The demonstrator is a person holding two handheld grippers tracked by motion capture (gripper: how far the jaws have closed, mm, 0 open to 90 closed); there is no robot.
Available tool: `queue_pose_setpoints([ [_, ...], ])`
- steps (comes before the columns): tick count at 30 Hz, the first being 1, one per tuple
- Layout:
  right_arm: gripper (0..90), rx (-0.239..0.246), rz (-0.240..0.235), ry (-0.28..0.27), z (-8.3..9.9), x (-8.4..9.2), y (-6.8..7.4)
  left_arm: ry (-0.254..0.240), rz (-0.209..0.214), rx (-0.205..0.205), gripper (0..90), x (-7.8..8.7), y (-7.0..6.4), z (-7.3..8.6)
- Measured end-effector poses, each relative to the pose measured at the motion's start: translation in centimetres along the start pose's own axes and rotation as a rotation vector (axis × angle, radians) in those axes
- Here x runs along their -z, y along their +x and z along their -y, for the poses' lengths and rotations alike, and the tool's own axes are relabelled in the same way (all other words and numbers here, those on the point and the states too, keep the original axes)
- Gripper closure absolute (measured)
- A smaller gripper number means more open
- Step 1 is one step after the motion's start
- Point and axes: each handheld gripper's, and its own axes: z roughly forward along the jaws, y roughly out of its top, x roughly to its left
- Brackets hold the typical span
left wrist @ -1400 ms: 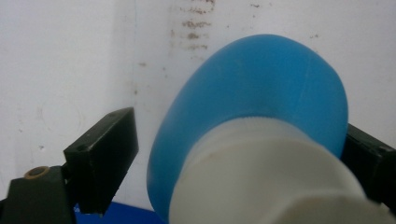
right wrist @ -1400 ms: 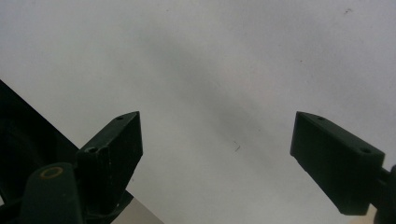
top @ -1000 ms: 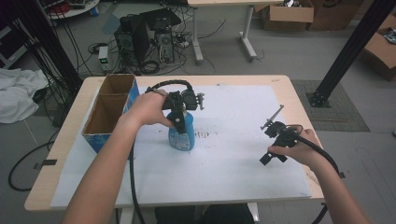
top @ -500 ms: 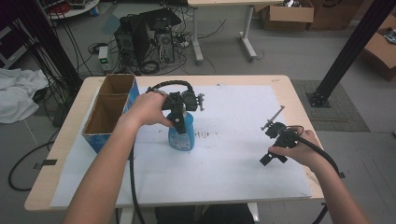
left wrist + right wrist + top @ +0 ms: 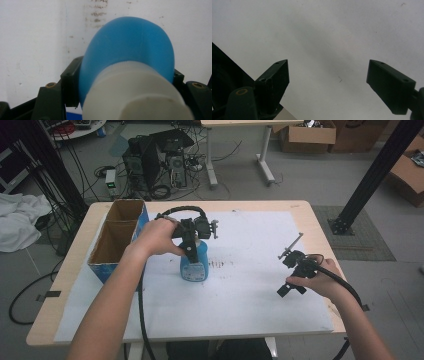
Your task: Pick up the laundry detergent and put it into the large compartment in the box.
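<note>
Two narrow contact patches hold the blue plastic bottle with white cap (image 5: 127, 57) in the left gripper (image 5: 192, 242) jaws, so its rounded body could slip or tip toward the open cardboard box (image 5: 117, 237) beside it, while the right gripper (image 5: 295, 270), well away from the bottle, holds its jaws wide on nothing.

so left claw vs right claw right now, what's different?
1. The left claw is shut on the blue bottle, jaws on either side of it near the white cap; the right claw is open, with nothing between its jaws.
2. The left claw is at mid-table over the bottle; the right claw is near the table's right edge, over bare white paper.

Both are black, hand-held and trail a cable.
</note>
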Motion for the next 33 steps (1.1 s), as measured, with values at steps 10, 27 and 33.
queue_pose_setpoints([
  [10,19.1,0.001,-0.006,-0.001,0.2,0.2,0.2,0.015,-0.003,0.035,35.7,0.9,-0.5,-0.4],
  [27,19.2,0.022,0.003,-0.016,0.2,0.7,0.7,0.016,-0.008,0.124,36.2,2.3,-0.8,-0.1],
  [33,19.1,0.020,0.002,-0.019,0.3,1.0,0.8,0.019,-0.006,0.158,36.2,3.0,-1.2,-0.4],
])
